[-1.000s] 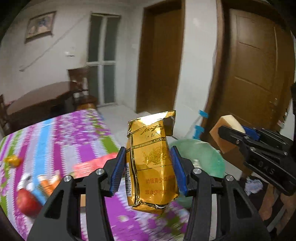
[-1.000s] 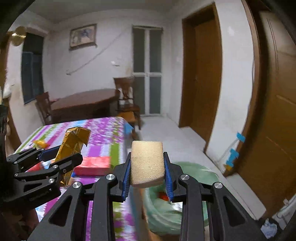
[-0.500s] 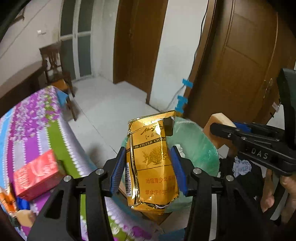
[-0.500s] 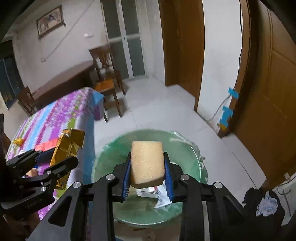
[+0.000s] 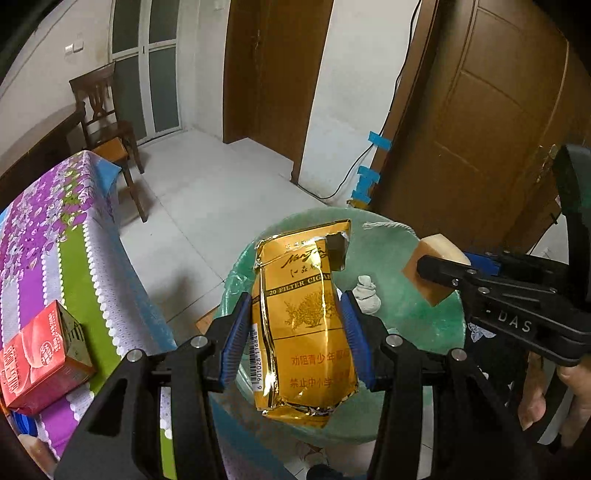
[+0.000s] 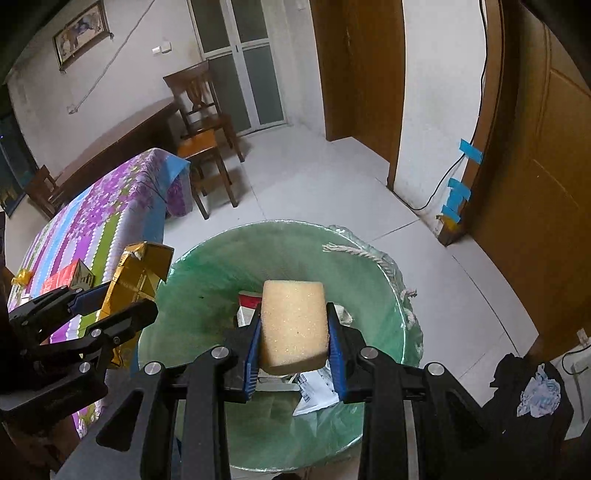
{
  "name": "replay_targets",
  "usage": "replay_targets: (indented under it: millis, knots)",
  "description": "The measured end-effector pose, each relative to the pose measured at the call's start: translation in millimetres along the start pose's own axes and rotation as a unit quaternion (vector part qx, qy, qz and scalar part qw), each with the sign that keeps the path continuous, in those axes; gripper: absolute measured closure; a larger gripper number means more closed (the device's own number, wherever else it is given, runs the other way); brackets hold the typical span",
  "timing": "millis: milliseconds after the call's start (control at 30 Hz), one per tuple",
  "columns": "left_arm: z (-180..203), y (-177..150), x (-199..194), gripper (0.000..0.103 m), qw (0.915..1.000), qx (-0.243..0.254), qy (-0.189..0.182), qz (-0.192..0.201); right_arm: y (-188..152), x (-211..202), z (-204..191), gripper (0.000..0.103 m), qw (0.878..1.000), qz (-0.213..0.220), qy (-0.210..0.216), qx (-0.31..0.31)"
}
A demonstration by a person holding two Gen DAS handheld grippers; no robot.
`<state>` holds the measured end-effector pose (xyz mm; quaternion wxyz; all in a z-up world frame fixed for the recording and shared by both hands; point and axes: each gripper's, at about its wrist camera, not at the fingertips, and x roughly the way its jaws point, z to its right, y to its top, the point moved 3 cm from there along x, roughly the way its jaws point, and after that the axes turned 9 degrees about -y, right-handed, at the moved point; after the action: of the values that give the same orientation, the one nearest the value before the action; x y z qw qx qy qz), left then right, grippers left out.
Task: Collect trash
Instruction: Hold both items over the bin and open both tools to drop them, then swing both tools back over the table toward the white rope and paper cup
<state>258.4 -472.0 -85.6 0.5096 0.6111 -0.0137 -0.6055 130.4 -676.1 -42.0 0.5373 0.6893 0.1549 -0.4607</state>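
The left gripper [image 5: 297, 332] clamps a gold cigarette pack [image 5: 303, 332]; the right gripper [image 6: 294, 338] clamps a sponge [image 6: 294, 328] over the green-lined bin [image 6: 207, 288].

Home, living room: wooden chair [image 6: 201, 122], framed picture [image 6: 79, 33], wooden doors [image 5: 476, 122] (tiled floor), floral tablecloth [image 5: 44, 236].

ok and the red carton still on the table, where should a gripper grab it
Grip the red carton across its two long narrow sides, coming from above. It lies flat on the tablecloth with its broad face up, near the edge, nothing crowding it.
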Motion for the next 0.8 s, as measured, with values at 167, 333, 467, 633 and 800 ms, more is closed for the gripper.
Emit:
replay_targets:
  millis: [167,333,467,633,800]
  knots:
    - [2.6,1.7,5.8,0.053,0.9999,0.006,-0.004,-0.010,2.1,-0.6,-0.7,0.068,1.000,0.001,0.000,-0.002]
    - [0.7,3.3,3.6,0.039,1.0000,-0.001,0.002,-0.004,1.6,-2.4,5.7,0.052,1.000,0.009,0.002,0.012]
    - [-2.5,4.2,0.3,0.039,1.0000,-0.008,0.003,0.000,-0.7,-3.9,10.8,0.050,1.000,0.011,0.001,0.017]
    - [-2.6,2.9,-3.8,0.039,1.0000,-0.008,0.003,0.003,-3.6,-6.5,12.7,0.050,1.000,0.013,0.003,0.018]
    - [-3.8,-3.9,-18.6,0.039,1.0000,-0.003,0.001,0.006,-13.0,-20.3,8.9,0.045,0.999,0.027,0.018,0.020]
